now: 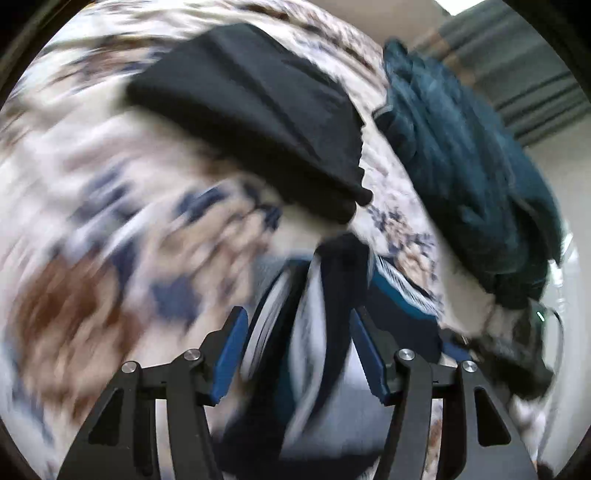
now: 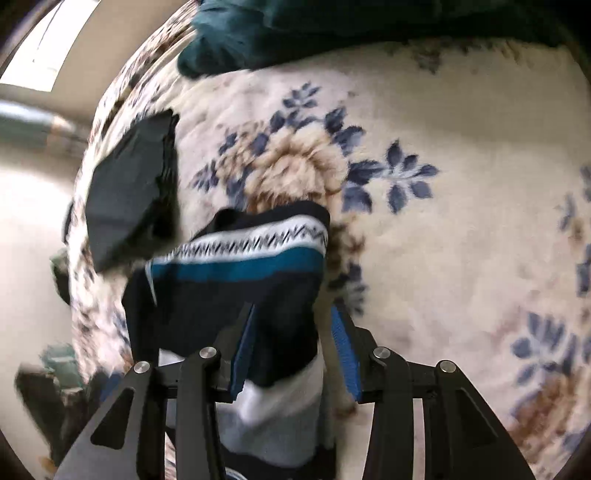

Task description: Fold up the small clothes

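Note:
A small navy garment with white zigzag and teal bands (image 2: 240,266) hangs over the floral blanket. In the right wrist view my right gripper (image 2: 295,332) has its blue pads on either side of it, and the cloth fills the gap between them. In the left wrist view the same garment (image 1: 317,332) sits bunched between the blue pads of my left gripper (image 1: 295,332), blurred by motion. A folded black garment (image 1: 251,110) lies on the blanket beyond; it also shows at the left in the right wrist view (image 2: 129,192).
A cream blanket with blue and brown flowers (image 2: 443,221) covers the surface. A heap of dark teal cloth (image 1: 465,155) lies at the right, and at the top in the right wrist view (image 2: 258,33). The blanket's edge and the floor (image 2: 29,221) are at the left.

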The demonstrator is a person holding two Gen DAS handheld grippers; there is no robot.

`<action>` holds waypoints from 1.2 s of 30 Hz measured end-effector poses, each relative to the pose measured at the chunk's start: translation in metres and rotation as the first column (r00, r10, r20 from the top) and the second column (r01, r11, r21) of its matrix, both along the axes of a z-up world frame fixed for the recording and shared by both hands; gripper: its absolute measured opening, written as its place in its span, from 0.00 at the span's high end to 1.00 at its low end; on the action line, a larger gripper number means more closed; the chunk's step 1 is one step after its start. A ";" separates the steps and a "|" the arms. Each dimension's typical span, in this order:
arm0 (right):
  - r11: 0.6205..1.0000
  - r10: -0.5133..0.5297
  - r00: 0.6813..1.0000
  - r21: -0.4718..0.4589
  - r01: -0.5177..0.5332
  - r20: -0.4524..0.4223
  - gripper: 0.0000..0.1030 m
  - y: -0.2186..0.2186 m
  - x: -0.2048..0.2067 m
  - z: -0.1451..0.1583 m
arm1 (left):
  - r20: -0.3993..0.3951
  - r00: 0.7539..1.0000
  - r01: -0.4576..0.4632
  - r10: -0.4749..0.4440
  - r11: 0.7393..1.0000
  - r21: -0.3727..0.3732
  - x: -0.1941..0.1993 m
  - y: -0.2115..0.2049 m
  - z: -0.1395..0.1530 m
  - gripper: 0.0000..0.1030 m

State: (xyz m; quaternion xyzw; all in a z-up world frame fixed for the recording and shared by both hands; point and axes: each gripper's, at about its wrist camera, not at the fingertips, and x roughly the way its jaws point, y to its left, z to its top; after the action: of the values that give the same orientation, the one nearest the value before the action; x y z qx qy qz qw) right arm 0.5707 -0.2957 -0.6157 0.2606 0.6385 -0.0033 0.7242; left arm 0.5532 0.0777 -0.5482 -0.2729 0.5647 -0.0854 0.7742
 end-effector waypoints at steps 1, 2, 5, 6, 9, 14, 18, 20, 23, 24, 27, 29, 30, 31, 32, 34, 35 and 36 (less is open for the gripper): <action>0.999 -0.012 1.000 0.040 0.012 -0.009 0.58 -0.004 0.006 -0.011 | -0.020 0.999 0.030 -0.030 0.999 0.014 0.020 -0.007 -0.008 0.47; 0.997 -0.022 1.000 0.068 0.024 -0.019 0.58 -0.002 0.011 -0.019 | -0.033 0.997 0.068 -0.067 0.997 0.034 0.033 -0.016 -0.018 0.50; 0.992 -0.059 0.998 0.110 0.062 -0.030 0.85 -0.004 0.015 -0.041 | -0.034 0.987 0.157 -0.155 0.985 0.077 0.052 -0.031 -0.027 0.93; 0.991 -0.069 0.998 0.112 0.067 0.006 0.95 -0.005 0.016 -0.040 | -0.029 0.986 0.168 -0.166 0.982 0.085 0.054 -0.031 -0.028 0.93; 0.993 -0.068 0.993 0.101 0.057 0.100 0.95 -0.003 0.018 -0.022 | -0.027 0.983 0.183 -0.181 0.973 0.140 0.061 -0.023 -0.032 0.93; 1.000 -0.009 0.997 0.026 0.007 0.081 0.95 0.006 0.040 -0.031 | -0.100 0.975 0.213 -0.199 0.963 0.165 0.074 -0.021 -0.058 0.92; 0.998 -0.009 1.000 0.058 0.008 0.017 0.86 -0.002 0.043 -0.038 | -0.119 0.980 0.170 -0.161 0.983 0.072 0.068 -0.005 -0.041 0.79; 0.998 -0.012 0.999 0.059 0.009 0.045 0.74 -0.006 0.030 -0.023 | -0.101 0.987 0.135 -0.128 0.989 0.059 0.059 0.009 -0.024 0.63; 0.994 -0.025 0.997 0.106 0.017 0.071 0.68 -0.008 -0.005 -0.007 | -0.041 0.996 0.078 -0.079 0.996 -0.031 0.034 0.031 -0.007 0.37; 0.993 -0.038 0.997 0.117 0.030 0.070 0.68 -0.009 -0.018 -0.005 | -0.041 0.996 0.071 -0.074 0.995 -0.070 0.027 0.035 -0.009 0.37; 0.985 -0.103 0.994 0.145 0.097 0.037 0.68 -0.008 -0.060 -0.012 | -0.120 0.988 0.069 -0.094 0.978 -0.197 0.019 0.030 -0.036 0.37; 0.978 -0.151 0.988 0.146 0.149 0.006 0.68 -0.003 -0.080 -0.019 | -0.152 0.980 0.094 -0.126 0.974 -0.204 0.017 0.017 -0.051 0.43; 0.971 -0.189 0.982 0.146 0.189 -0.016 0.68 -0.001 -0.091 -0.023 | -0.134 0.981 0.108 -0.138 0.972 -0.210 0.015 0.012 -0.055 0.72; 0.966 -0.214 0.976 0.144 0.216 -0.026 0.68 0.001 -0.100 -0.024 | -0.120 0.980 0.128 -0.159 0.964 -0.232 0.013 0.009 -0.054 0.87; 0.958 -0.248 0.968 0.142 0.250 -0.030 0.68 0.004 -0.109 -0.025 | -0.097 0.980 0.142 -0.176 0.949 -0.283 0.011 0.009 -0.049 0.86; 0.944 -0.301 0.953 0.128 0.303 -0.031 0.68 0.010 -0.124 -0.021 | -0.025 0.985 0.139 -0.169 0.878 -0.458 0.010 0.023 -0.035 0.86; 0.938 -0.318 0.948 0.132 0.319 -0.028 0.68 0.011 -0.129 -0.019 | -0.010 0.987 0.131 -0.158 0.848 -0.513 0.011 0.031 -0.034 0.86; 0.935 -0.329 0.944 0.131 0.329 -0.025 0.68 0.013 -0.133 -0.017 | -0.036 0.988 0.113 -0.152 0.853 -0.509 0.014 0.040 -0.041 0.85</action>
State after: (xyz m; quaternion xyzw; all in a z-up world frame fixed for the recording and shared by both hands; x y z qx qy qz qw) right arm 0.4375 -0.2828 -0.6330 0.4117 0.5856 -0.0820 0.6934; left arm 0.5675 0.1178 -0.5897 -0.4295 0.5688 -0.2730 0.6461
